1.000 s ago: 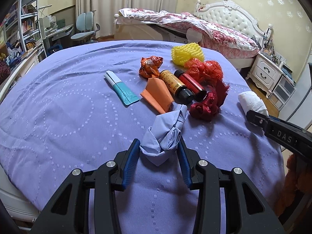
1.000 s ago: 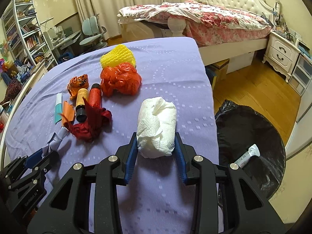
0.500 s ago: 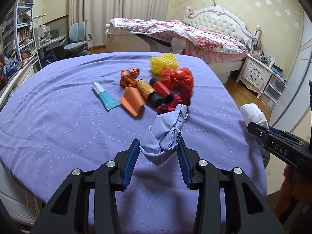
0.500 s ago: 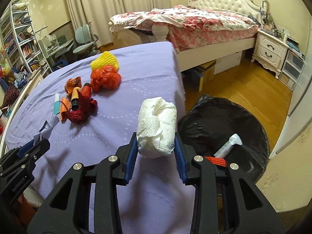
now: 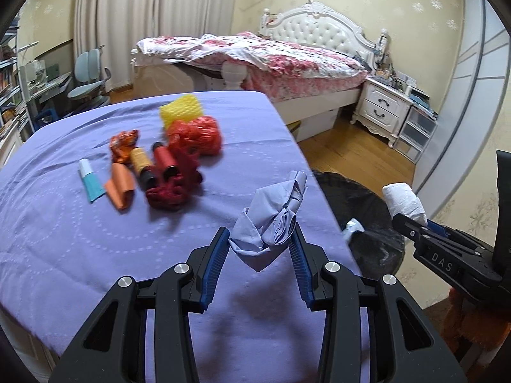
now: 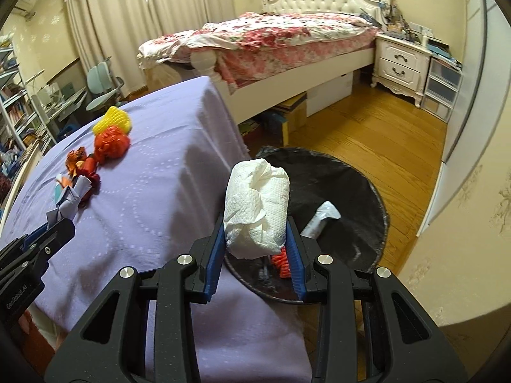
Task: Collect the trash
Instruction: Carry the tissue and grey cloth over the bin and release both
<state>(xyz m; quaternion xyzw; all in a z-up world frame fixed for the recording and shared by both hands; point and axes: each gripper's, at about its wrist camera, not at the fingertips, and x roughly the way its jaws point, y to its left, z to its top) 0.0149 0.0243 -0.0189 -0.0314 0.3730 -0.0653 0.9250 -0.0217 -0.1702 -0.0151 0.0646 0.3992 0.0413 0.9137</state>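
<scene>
My left gripper (image 5: 260, 239) is shut on a crumpled blue paper wad (image 5: 271, 220), held above the right part of the purple table (image 5: 95, 242). My right gripper (image 6: 255, 239) is shut on a white paper towel wad (image 6: 255, 210), held over the table's edge and the rim of the black-lined trash bin (image 6: 351, 185). The bin holds a white tube (image 6: 321, 217) and something orange-red. The left wrist view shows the right gripper with the towel (image 5: 404, 199) beside the bin (image 5: 373, 210). Several pieces of trash stay on the table: yellow foam net (image 5: 182, 111), red net bag (image 5: 198, 134), two bottles (image 5: 153, 162), teal tube (image 5: 91, 182).
A bed with a floral cover (image 6: 271, 38) stands behind the table. A white nightstand (image 6: 399, 63) and wooden floor (image 6: 367, 127) lie to the right. Shelves and a desk chair (image 5: 89, 79) are at the far left. A cream wall (image 6: 472, 223) is close behind the bin.
Both grippers have swung to the right with their wads. The right gripper has passed from over the table to over the bin's rim. The trash pile now lies farther left.
</scene>
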